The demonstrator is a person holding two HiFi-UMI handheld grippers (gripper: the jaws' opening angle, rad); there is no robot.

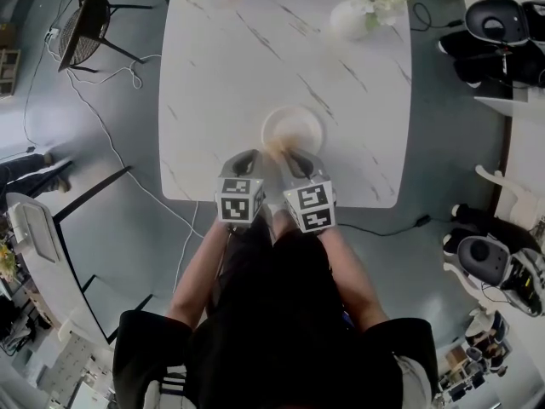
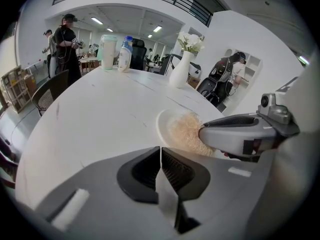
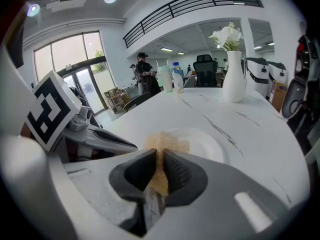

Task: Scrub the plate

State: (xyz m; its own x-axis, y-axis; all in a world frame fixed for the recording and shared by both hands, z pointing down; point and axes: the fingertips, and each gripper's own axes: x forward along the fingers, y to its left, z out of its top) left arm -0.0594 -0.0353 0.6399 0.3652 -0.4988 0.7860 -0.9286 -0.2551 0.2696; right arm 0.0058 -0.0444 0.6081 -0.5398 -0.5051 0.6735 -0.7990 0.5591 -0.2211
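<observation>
Right gripper (image 3: 159, 169) pinches tan scrub pad (image 3: 167, 144) on plate (image 3: 207, 145); left gripper (image 2: 160, 165) closed, empty; vase (image 3: 233, 76), bottles (image 3: 176, 79) beyond.

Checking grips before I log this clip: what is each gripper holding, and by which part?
The right gripper pinches the tan scrubbing pad by its near end. The left gripper has its jaws together; nothing shows between them.

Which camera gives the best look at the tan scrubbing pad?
The left gripper view: the tan scrubbing pad shows side-on and fibrous, on the plate, at the tip of the right gripper. The right gripper view shows only a blurred strip of it pinched between its own jaws; the head view, a small tan smudge.
</observation>
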